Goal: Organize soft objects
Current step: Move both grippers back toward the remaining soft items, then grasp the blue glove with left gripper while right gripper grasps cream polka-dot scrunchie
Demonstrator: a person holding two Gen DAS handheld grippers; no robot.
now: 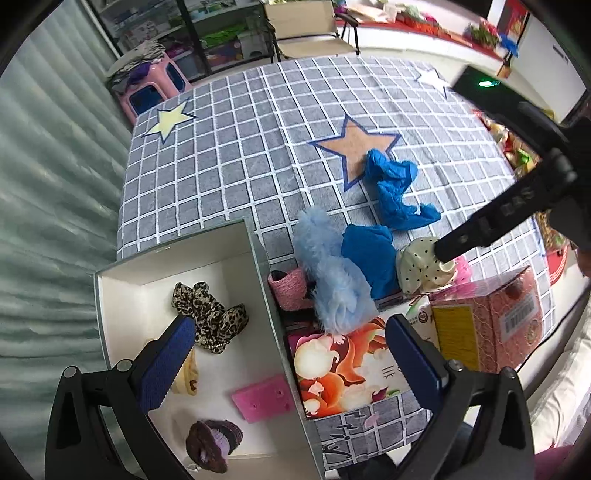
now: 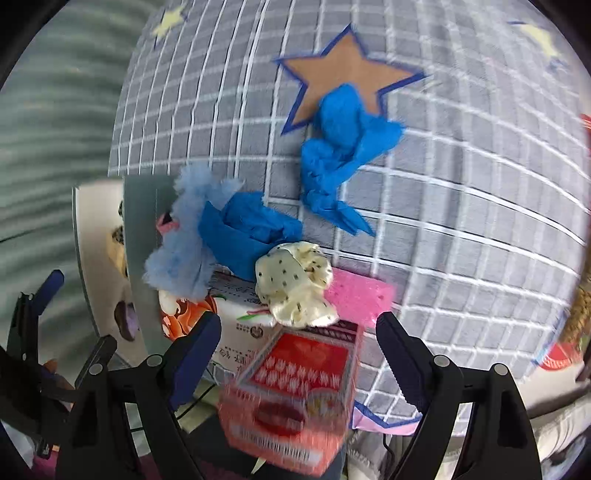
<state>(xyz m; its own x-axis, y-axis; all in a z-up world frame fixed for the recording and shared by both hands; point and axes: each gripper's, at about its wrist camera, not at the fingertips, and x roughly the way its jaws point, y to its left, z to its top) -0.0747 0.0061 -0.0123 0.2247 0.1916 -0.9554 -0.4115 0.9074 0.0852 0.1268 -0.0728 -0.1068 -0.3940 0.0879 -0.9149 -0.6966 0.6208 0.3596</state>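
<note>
My left gripper (image 1: 290, 363) is open over the right wall of a white box (image 1: 122, 295), with nothing between its pads. Inside the box lie a leopard scrunchie (image 1: 210, 317), a pink sponge (image 1: 264, 400) and a purple scrunchie (image 1: 212, 445). My right gripper (image 2: 299, 354) is open above a cream polka-dot scrunchie (image 2: 295, 284), and holds nothing. One of its fingers (image 1: 476, 229) reaches down to that scrunchie (image 1: 421, 266). Beside it lie a fluffy light-blue piece (image 2: 184, 240), a folded blue cloth (image 2: 251, 232), a crumpled blue cloth (image 2: 340, 147) and a pink sponge (image 2: 358, 295).
A pink carton (image 1: 491, 325) and a floral box (image 1: 343, 373) stand near the front edge of the grey checked tablecloth (image 1: 229, 155). A pink woven item (image 1: 288, 291) sits against the white box. A pink stool (image 1: 151, 88) and a folding chair (image 1: 306, 26) stand beyond the table.
</note>
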